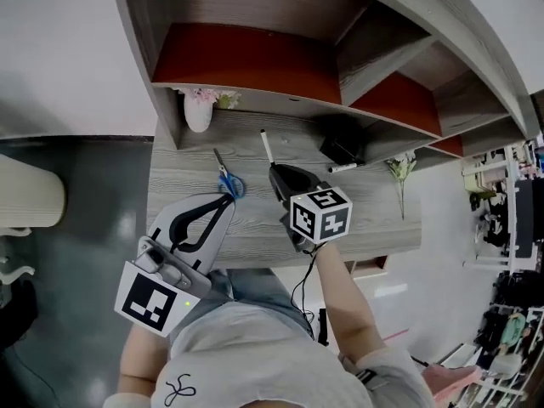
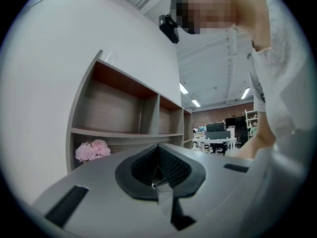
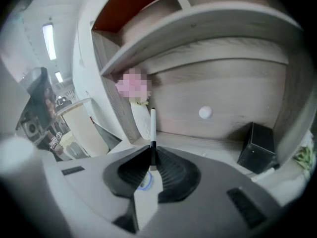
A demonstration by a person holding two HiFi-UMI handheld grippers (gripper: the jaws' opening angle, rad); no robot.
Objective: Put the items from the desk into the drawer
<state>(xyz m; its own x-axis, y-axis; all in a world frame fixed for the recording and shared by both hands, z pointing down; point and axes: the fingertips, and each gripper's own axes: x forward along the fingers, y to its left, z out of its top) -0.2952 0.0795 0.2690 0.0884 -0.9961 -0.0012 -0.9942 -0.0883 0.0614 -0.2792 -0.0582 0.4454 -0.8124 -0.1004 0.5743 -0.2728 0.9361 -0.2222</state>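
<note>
Grey wood-grain desk (image 1: 255, 236) fills the middle of the head view, with shelves (image 1: 255, 66) backed in red boards above it and a dark floor off to the left. At the desk's far left corner stands a white vase (image 1: 198, 113) with pink flowers (image 2: 92, 149), close against the upright side panel. Nearer the person, the left gripper (image 1: 223, 204) hovers over the front left part of the desk; its own view shows its jaws pressed together with nothing between them, aimed up toward the shelves. Just beyond its tip lie scissors (image 1: 227, 178) with blue handles, flat on the wood and apart from the gripper. Right of the scissors a white pen (image 1: 266, 147) with a black end points toward the back of the desk. The right gripper (image 1: 274, 170) has its jaws closed on the near, black end of that pen (image 3: 152, 125), which sticks out straight ahead from the tips toward the vase (image 3: 141, 120) and back panel. Further right, a black box (image 1: 342, 147) sits under the shelf against the back. A second marker (image 1: 342, 167) lies just in front of it. Well to the right lies a green sprig (image 1: 401, 172), near the desk's right edge.
</note>
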